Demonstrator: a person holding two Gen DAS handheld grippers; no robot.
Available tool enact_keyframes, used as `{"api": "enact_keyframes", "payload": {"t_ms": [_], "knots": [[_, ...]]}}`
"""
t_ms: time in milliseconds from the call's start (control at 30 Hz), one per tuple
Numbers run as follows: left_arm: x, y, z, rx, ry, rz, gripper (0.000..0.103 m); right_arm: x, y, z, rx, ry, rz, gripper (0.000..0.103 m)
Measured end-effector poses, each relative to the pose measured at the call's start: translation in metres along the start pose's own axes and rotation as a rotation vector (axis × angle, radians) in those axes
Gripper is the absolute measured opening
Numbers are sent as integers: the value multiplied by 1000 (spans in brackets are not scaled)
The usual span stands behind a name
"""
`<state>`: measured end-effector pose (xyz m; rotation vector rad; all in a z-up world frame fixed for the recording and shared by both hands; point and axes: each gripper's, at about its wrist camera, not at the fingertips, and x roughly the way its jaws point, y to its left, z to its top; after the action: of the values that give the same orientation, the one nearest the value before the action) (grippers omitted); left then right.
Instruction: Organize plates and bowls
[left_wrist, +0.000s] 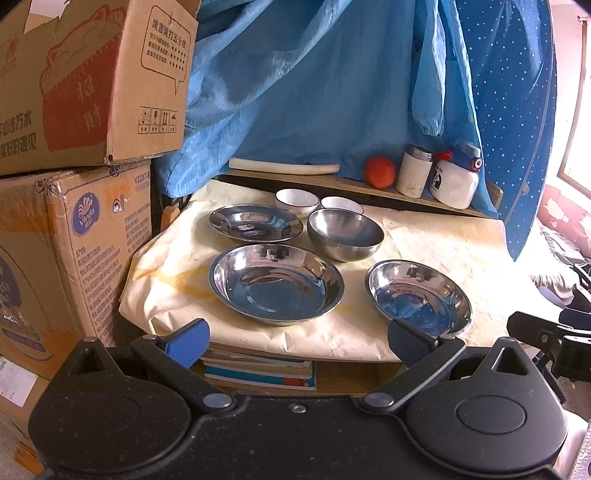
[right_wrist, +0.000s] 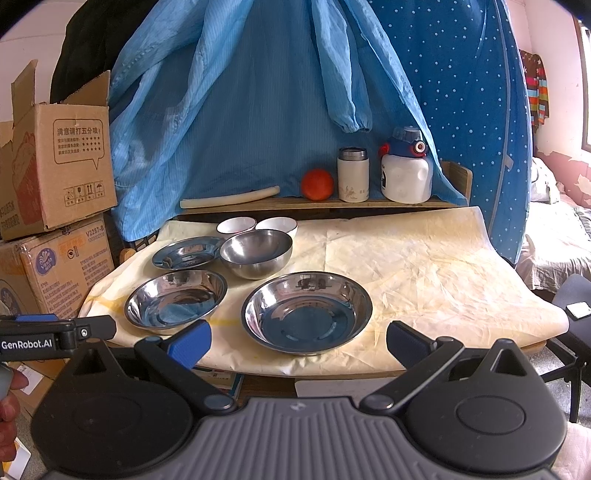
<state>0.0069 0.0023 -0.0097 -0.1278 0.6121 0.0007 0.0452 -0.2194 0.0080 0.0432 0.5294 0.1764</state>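
Three shallow steel plates lie on the cream-covered table (left_wrist: 177, 273): a far left plate (left_wrist: 255, 223), a near left plate (left_wrist: 276, 283) and a near right plate (left_wrist: 419, 295). A deep steel bowl (left_wrist: 345, 234) sits behind them, with two white bowls (left_wrist: 296, 200) (left_wrist: 341, 204) at the back. In the right wrist view the same plates (right_wrist: 184, 253) (right_wrist: 176, 297) (right_wrist: 306, 312), steel bowl (right_wrist: 256, 252) and white bowls (right_wrist: 236, 225) (right_wrist: 277, 224) show. My left gripper (left_wrist: 297, 338) is open and empty before the table's near edge. My right gripper (right_wrist: 299, 341) is open and empty, in front of the near right plate.
Cardboard boxes (left_wrist: 70, 229) stack at the left. A back shelf holds a white stick (left_wrist: 284, 167), an orange ball (left_wrist: 379, 171), a white flask (left_wrist: 413, 173) and a white bottle (left_wrist: 456, 177). Blue cloth (left_wrist: 314, 85) hangs behind. Books (left_wrist: 258, 367) lie under the table.
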Motion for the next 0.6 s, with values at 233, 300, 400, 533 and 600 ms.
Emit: {"api": "enact_keyframes", "payload": {"t_ms": [233, 300, 400, 533, 600], "knots": [[3, 2, 5, 1, 9, 12, 102, 11, 4, -4, 0, 9, 0, 103], [5, 6, 8, -7, 17, 17, 102, 12, 4, -2, -1, 13, 4, 103], [13, 12, 14, -19, 38, 30, 102, 16, 5, 1, -2, 20, 8, 103], [22, 19, 23, -36, 52, 52, 102, 24, 6, 6, -12, 29, 24, 103], [29, 20, 29, -39, 67, 65, 102, 30, 6, 11, -12, 39, 32, 103]]}}
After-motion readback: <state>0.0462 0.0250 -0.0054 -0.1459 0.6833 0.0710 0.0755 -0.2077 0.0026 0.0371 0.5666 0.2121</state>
